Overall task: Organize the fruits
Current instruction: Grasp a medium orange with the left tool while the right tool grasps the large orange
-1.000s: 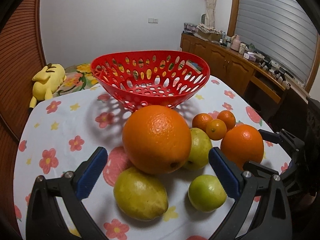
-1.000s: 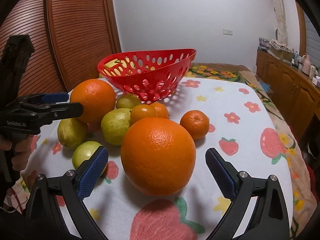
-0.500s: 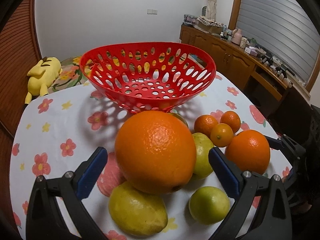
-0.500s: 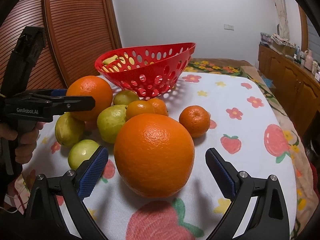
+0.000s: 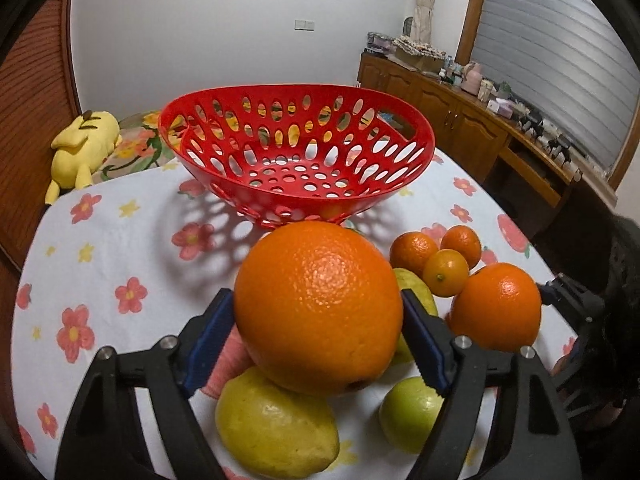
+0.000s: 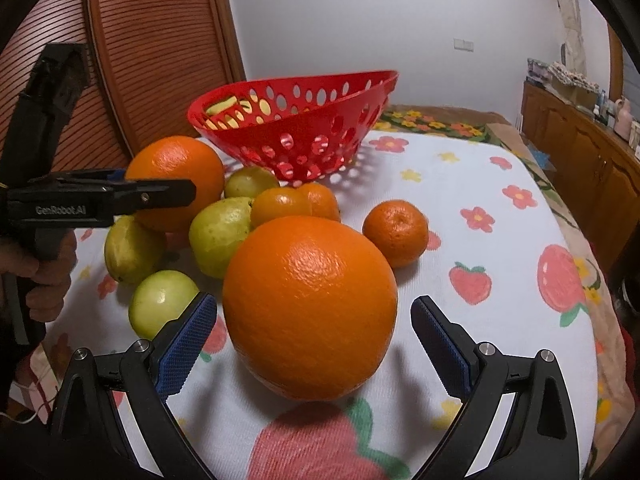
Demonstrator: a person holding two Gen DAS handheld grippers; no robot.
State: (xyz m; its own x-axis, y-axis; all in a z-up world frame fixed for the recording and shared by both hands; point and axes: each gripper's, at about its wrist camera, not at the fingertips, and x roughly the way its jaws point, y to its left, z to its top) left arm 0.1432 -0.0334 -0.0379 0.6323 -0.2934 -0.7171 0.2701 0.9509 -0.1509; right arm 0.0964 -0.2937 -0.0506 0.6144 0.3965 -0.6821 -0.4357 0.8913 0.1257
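Orange and dimpled, a large orange (image 5: 318, 308) is clamped between the blue pads of the left gripper (image 5: 318, 340), raised above the yellow-green fruit (image 5: 276, 428) on the flowered tablecloth (image 5: 120, 248); a second large orange (image 6: 310, 308) is seen resting on the cloth between the parted, non-touching fingers of the right gripper (image 6: 312, 344); small tangerines (image 5: 436, 254) are clustered nearby; behind them a red perforated basket (image 5: 296, 152) is set, and no fruit is seen inside it.
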